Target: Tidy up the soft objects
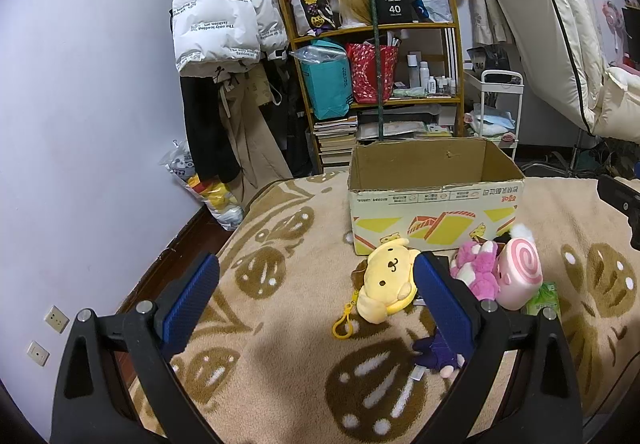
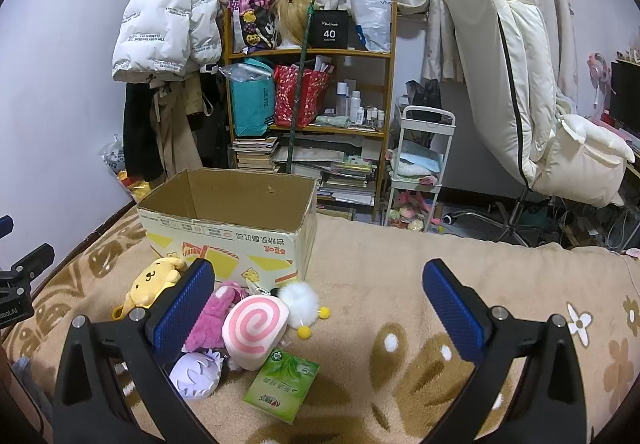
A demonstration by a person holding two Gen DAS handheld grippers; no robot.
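An open cardboard box [image 1: 432, 199] stands on the blanket; it also shows in the right wrist view [image 2: 228, 228]. In front of it lie a yellow dog plush [image 1: 386, 278] [image 2: 154, 282], a pink furry plush [image 1: 478, 266] [image 2: 214, 318], a pink swirl plush [image 1: 518, 272] [image 2: 254, 328], a white pompom [image 2: 300, 302], a purple-haired doll [image 1: 438, 354] [image 2: 196, 374] and a green tissue pack [image 2: 282, 384] [image 1: 542, 298]. My left gripper [image 1: 316, 280] is open and empty, its right finger beside the yellow plush. My right gripper [image 2: 318, 286] is open and empty above the toys.
The beige patterned blanket [image 2: 400, 304] covers the bed. Behind stand a cluttered wooden shelf [image 2: 312, 91], hanging coats [image 1: 216, 15], a white cart [image 2: 420, 163] and a white chair [image 2: 520, 83]. The bed's left edge drops to the floor [image 1: 176, 244].
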